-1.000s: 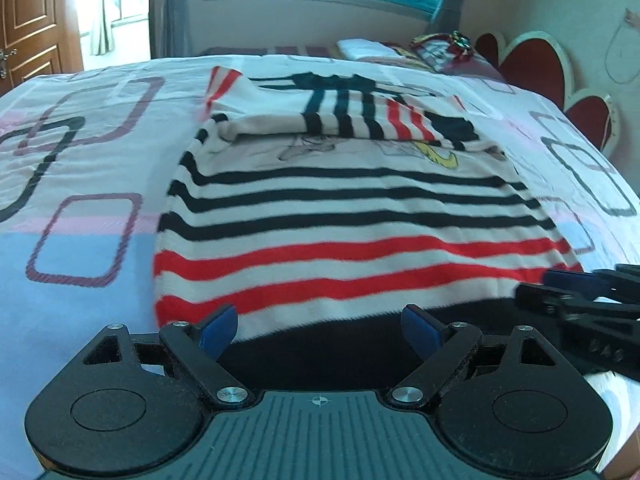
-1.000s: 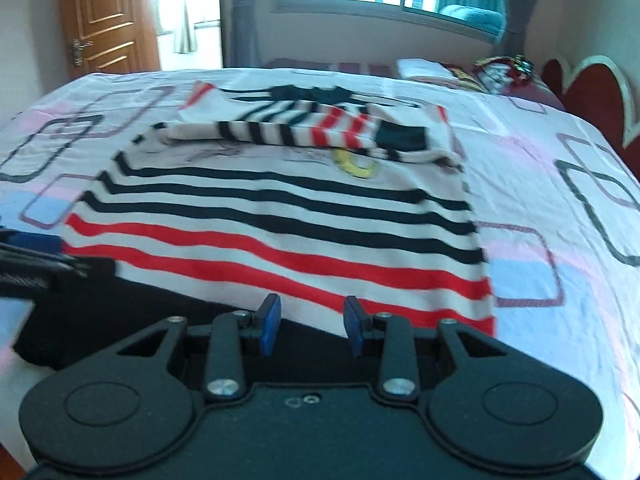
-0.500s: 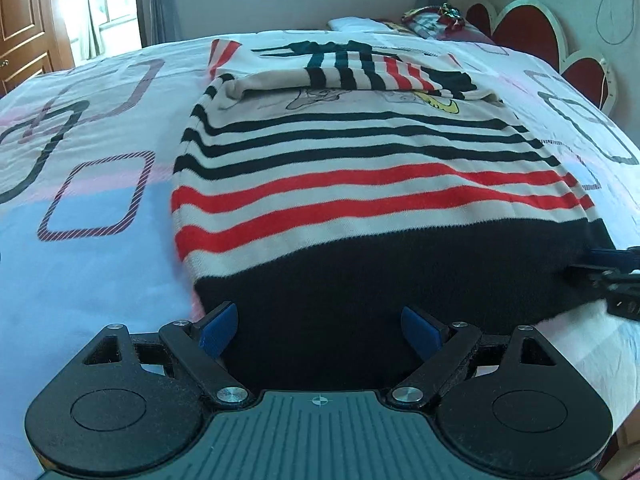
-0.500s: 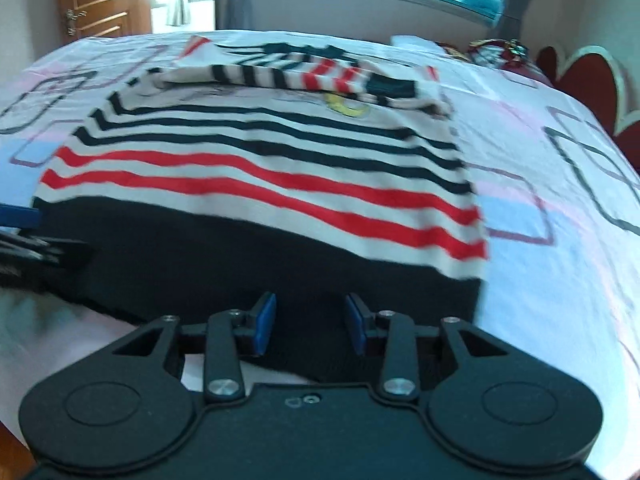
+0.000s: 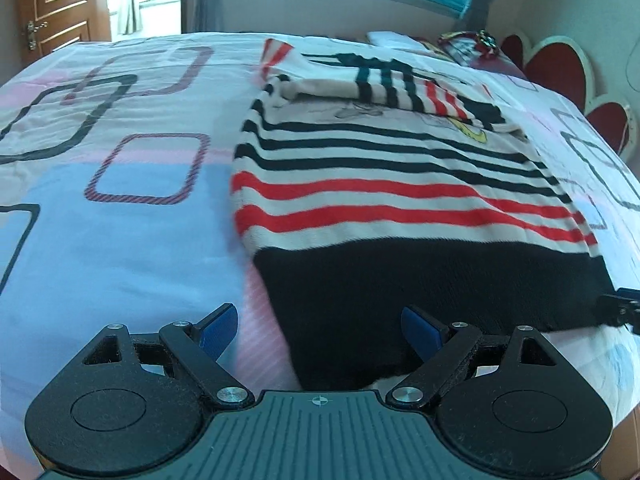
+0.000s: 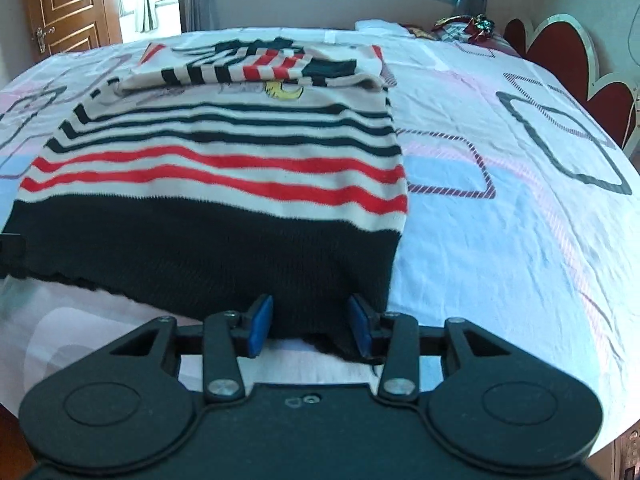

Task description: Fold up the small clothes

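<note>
A small striped sweater [image 5: 384, 184] lies flat on the bed, with black, red and cream stripes and a black hem nearest me. Its sleeves are folded across the chest. It also shows in the right wrist view [image 6: 224, 168]. My left gripper [image 5: 320, 330] is open, its jaws wide, at the hem's near left corner. My right gripper [image 6: 307, 326] is open, jaws around the hem's near right corner without closing. The right gripper's tip shows at the right edge of the left wrist view [image 5: 622, 306].
The bed sheet [image 5: 120, 208] is white, blue and pink with rectangle prints. A red scalloped headboard [image 5: 560, 68] stands at the right. Pillows and a red bundle [image 6: 464, 28] lie at the far end. A wooden door [image 6: 68, 4] is at the far left.
Both grippers have drawn back toward the near edge of the bed, so the black hem now shows in full. The left gripper has shifted left to the hem's left corner.
</note>
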The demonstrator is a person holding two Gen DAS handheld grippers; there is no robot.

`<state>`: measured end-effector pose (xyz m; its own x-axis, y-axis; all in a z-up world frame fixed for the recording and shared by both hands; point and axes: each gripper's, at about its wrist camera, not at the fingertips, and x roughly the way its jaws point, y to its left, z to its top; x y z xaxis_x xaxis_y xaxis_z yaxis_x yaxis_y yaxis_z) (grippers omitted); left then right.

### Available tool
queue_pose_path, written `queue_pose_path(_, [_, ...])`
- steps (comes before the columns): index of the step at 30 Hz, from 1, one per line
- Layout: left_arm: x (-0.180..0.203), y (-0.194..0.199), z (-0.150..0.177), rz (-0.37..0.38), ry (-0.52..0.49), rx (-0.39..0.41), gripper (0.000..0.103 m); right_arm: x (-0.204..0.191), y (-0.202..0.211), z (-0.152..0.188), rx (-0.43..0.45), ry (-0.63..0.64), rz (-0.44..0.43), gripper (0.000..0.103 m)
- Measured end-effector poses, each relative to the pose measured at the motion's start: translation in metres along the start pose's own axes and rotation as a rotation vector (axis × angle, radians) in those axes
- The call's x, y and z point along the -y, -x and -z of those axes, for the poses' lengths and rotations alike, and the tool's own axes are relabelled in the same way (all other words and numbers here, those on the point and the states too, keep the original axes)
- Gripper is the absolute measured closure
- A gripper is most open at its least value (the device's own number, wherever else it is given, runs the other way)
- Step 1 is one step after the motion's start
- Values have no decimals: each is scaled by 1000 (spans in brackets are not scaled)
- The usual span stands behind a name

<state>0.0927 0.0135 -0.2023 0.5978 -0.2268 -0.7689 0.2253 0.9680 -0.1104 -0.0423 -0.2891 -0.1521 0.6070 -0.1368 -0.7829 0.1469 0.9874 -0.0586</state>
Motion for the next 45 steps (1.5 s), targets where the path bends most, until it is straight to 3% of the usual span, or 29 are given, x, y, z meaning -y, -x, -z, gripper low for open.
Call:
queue_pose_path(5, [-10,-12,-3,24,74,-33,15,8,5,-8,21,-64,-21,52])
queue_pose_path(14, [-5,-24,-10,50,129,-33,16,31,-24,-13,-33,-157,-34,51])
queue_pose_path(15, [-4,-24,-10,56,128,-36,31,32,-26,-14,-37,-156,-31,48])
queue_pose_path(16, [-2,-24,-11,54,118,-38,37,32,-27,-14,-43,-155,-33,48])
queue_pose_path(20, [0,-24,-14,74,138,-51,41,32,-30,-16,-59,-143,-38,49])
queue_pose_path(22, [0,-23,-14,85,151,-59,56,31,-29,-16,-62,-131,-36,52])
queue_pose_path(23, [-1,-23,-14,97,157,-71,70,31,-28,-16,-61,-126,-36,57])
queue_pose_path(27, [-1,-25,-12,103,158,-79,72,36,-25,-14,-65,-134,-42,62])
queue_pose_path(33, [-1,-25,-12,103,152,-82,72,38,-28,-12,-65,-145,-41,54])
queue_pose_path(35, [-2,-23,-12,107,155,-84,72,36,-28,-13,-79,-139,-51,58])
queue_pose_path(37, [-3,-21,-12,125,157,-84,72,35,-26,-13,-91,-145,-71,73])
queue_pose_path(38, [-4,-20,-13,130,160,-83,86,35,-25,-13,-93,-145,-83,79])
queue_pose_path(39, [-6,-21,-14,135,163,-83,88,35,-24,-14,-97,-153,-106,91])
queue_pose_path(45, [-7,-17,-26,186,165,-48,91,36,-23,-19,-89,-195,-163,92])
